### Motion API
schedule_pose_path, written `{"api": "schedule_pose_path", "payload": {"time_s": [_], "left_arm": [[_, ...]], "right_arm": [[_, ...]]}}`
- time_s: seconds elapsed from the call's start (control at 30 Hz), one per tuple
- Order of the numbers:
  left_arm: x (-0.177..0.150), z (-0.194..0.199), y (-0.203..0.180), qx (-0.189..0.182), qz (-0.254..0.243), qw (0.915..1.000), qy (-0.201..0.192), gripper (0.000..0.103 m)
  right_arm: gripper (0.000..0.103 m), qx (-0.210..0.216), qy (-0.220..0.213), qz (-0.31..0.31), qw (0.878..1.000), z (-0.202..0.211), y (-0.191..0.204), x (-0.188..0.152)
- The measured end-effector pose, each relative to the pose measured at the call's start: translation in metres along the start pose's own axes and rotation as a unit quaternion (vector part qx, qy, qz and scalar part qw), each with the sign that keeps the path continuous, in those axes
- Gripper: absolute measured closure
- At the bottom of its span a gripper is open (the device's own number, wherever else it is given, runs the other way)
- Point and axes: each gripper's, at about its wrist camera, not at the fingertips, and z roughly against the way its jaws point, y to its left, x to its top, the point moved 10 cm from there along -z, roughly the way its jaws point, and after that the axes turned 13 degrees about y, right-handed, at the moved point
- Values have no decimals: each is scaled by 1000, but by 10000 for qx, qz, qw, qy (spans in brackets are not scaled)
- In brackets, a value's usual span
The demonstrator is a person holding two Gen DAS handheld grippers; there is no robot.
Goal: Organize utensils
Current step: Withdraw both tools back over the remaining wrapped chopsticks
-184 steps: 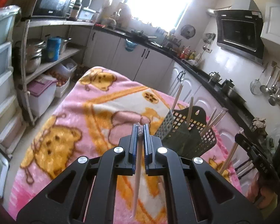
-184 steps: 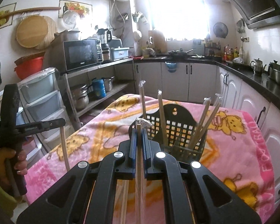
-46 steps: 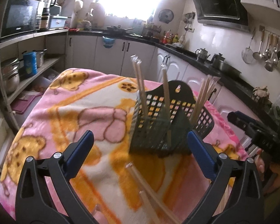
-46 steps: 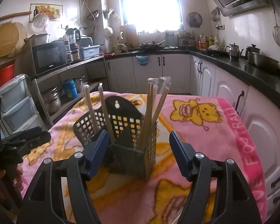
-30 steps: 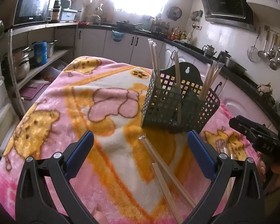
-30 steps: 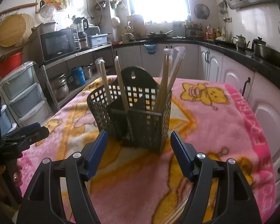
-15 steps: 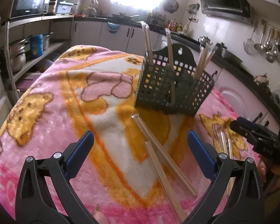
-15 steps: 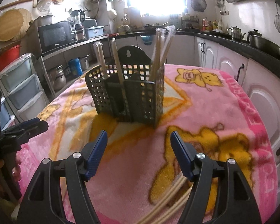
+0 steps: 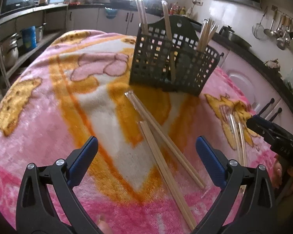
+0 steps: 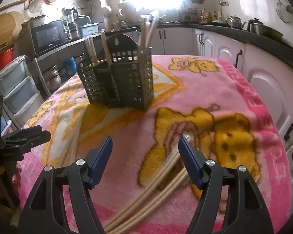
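Left wrist: left gripper (image 9: 146,148) jaws apart over chopsticks (image 9: 166,152) on blanket (image 9: 48,107). Right gripper (image 10: 145,152) jaws apart, empty, chopstick pairs below; caddy (image 10: 119,81) beyond.

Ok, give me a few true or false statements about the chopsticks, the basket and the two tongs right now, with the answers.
1. Both tongs are open with nothing between their pads. True: the left tongs and the right tongs both stand wide and hold nothing.
2. The black basket lies tipped on its side. False: it stands upright on the pink blanket.
3. Wrapped chopsticks lie loose on the blanket ahead of the left tongs. True.
4. The basket is empty. False: several chopsticks stand upright in its compartments.
5. The chopsticks near the right tongs are clamped in them. False: they lie on the blanket below the open jaws.
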Motion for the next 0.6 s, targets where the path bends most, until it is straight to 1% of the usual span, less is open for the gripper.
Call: {"api": "schedule_pose_path", "payload": {"time_s": [0.1, 0.17, 0.2, 0.3, 0.33, 0.37, 0.5, 0.6], "left_arm": [[-6, -6, -3, -107, 27, 9999, 129, 12], [-10, -10, -5, -197, 47, 9995, 225, 21], [-12, -12, -6, -228, 49, 9994, 265, 23], [-15, -16, -9, -225, 29, 9991, 347, 33], [-16, -18, -9, -209, 28, 9990, 388, 39], [-17, -20, -9, -197, 31, 9989, 421, 43], [-16, -25, -7, -176, 79, 9986, 493, 49], [-10, -30, -2, -129, 116, 9983, 548, 53]], "right_arm": [[35, -17, 42, -67, 10000, 0, -6, -6], [35, -17, 66, -115, 9999, 0, -9, -9], [35, -20, 77, -137, 9999, 0, -11, -10], [35, -44, 114, -248, 9996, 0, -18, -14], [35, -52, 132, -295, 9995, -1, -21, -16], [36, -64, 165, -347, 9992, -2, -25, -17], [37, -20, 280, -582, 9979, -7, -36, -17], [43, -12, 372, -569, 9977, -13, -39, -12]]}}
